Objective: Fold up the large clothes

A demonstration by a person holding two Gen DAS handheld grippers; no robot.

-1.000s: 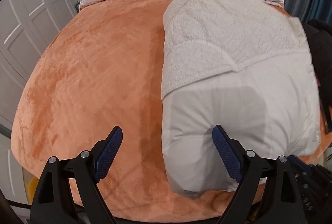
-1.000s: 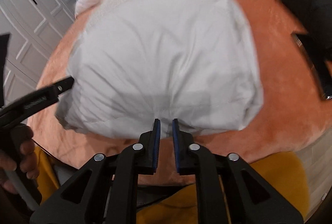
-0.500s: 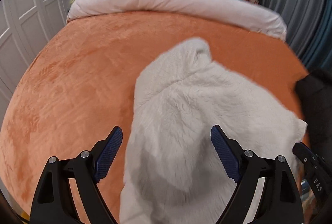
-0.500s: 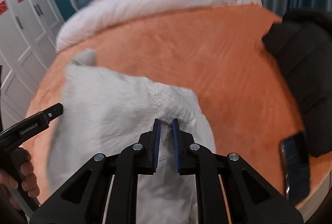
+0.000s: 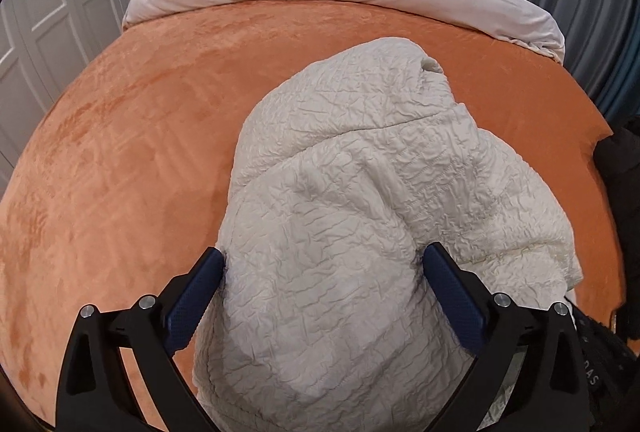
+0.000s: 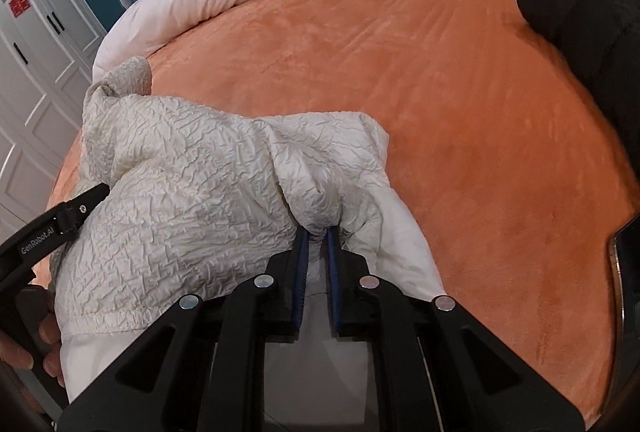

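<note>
Left gripper [image 5: 322, 290]: you're spreading its jaws wide; cream jacket [image 5: 360, 216] is bulging between, perhaps touching both pads.
Right gripper [image 6: 316, 232]: you're closing it, pinching a jacket fold running toward 12 o'clock.

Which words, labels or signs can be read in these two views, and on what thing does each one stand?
"GenRobot.AI": on the arm of the left gripper, right wrist view.
"AS": end of a cut-off white print on a black part, left wrist view.
Two red signs on the white wardrobe doors: too small to read.
</note>
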